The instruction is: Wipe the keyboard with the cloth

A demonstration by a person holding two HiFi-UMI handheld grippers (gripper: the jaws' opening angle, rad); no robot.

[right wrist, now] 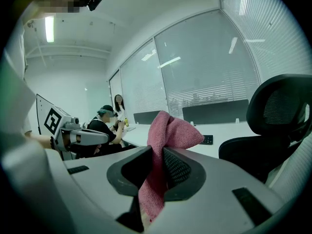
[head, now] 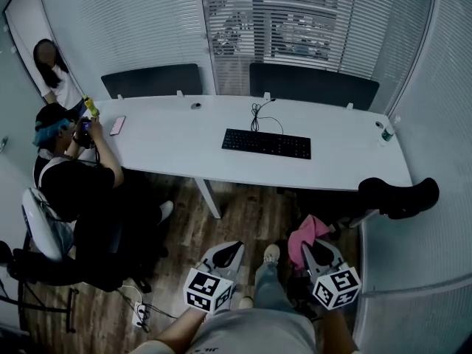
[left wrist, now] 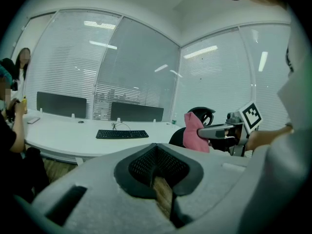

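Observation:
A black keyboard (head: 266, 143) lies on the long white table (head: 177, 142), its cable curling toward the back. Both grippers hang low by my legs, well short of the table. My right gripper (head: 310, 246) is shut on a pink cloth (head: 307, 234), which stands up between its pads in the right gripper view as the cloth (right wrist: 168, 135). My left gripper (head: 233, 249) is shut with nothing in it; only a thin strip of floor shows between its pads (left wrist: 141, 167). From the left gripper view the keyboard (left wrist: 122, 134) is far ahead, and the cloth (left wrist: 195, 133) is off to the right.
A black office chair (head: 398, 196) stands at the table's right end, close to my right gripper. One person (head: 74, 183) sits at the left end and another (head: 55, 76) stands behind. A phone (head: 117, 125) and a bottle (head: 386, 133) are on the table. A power strip (head: 140, 314) lies on the wooden floor.

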